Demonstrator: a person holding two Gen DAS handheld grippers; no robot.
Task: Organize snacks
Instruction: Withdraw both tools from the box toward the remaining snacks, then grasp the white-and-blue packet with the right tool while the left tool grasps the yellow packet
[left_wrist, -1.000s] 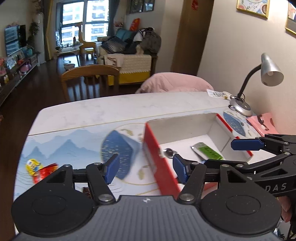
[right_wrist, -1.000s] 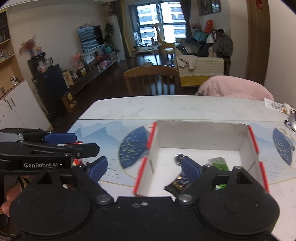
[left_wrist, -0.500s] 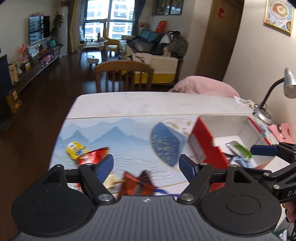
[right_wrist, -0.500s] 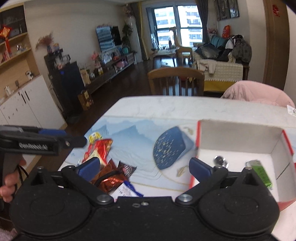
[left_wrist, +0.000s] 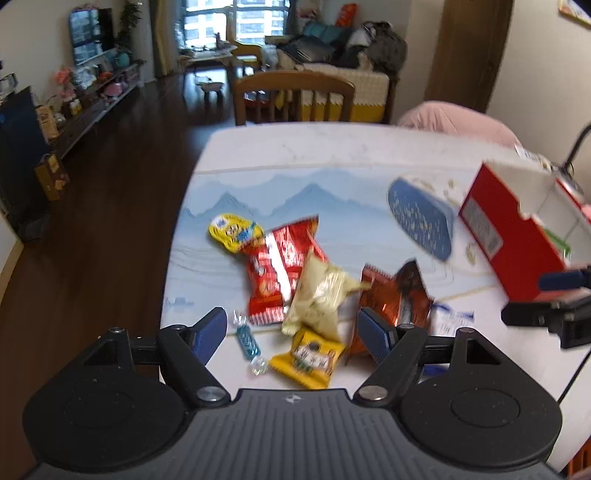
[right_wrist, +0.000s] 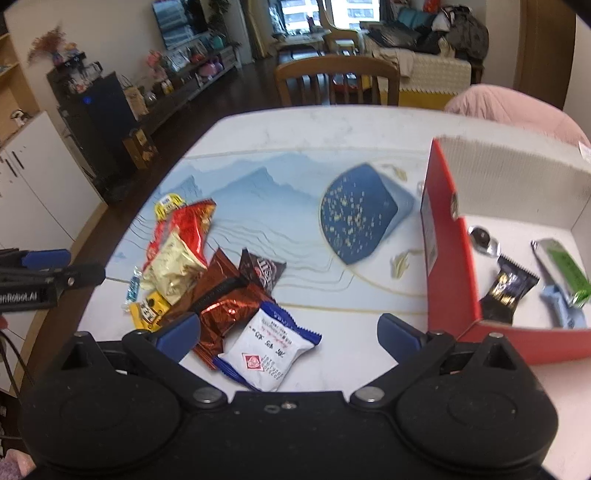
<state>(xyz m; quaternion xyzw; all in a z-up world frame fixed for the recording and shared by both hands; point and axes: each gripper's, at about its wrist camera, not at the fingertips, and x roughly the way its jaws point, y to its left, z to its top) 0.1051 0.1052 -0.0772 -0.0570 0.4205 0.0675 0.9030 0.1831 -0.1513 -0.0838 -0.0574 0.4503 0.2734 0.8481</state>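
Both tongs hang released, nothing between the blue pads — left gripper (left_wrist: 291, 334) over the near end of the snack pile, right gripper (right_wrist: 290, 332) just above the white packet (right_wrist: 271, 345). Big change vs a sec ago: both views were parked over the red box (right_wrist: 448, 295), now they've swung left and the whole pile sits under the fingers. Reads to me like a drop-off is done and the next pick is coming up

Box is off to the right, open top, red cardboard outside, white inside. Already in it: a round foil candy (right_wrist: 482, 238), a dark crimped wrapper (right_wrist: 511, 290), a green bar (right_wrist: 565, 269), plus a pale blue bit I can't ID

Left on the table mat (right_wrist: 258, 192), all overlapping: yellow cartoon packet (left_wrist: 234, 230), glossy red bag (left_wrist: 280, 266), cream crinkly pouch (left_wrist: 321, 295) on top of it, copper foil bag (right_wrist: 225, 304) — shiny, creased, prob. slippery — a dark brown wrapper (right_wrist: 262, 271), a flat yellow packet (left_wrist: 310, 360), and a small twist-end candy (left_wrist: 247, 338) in clear blue film. White packet has blue sawtooth ends, puffy, closest to the right tongs, so likely next
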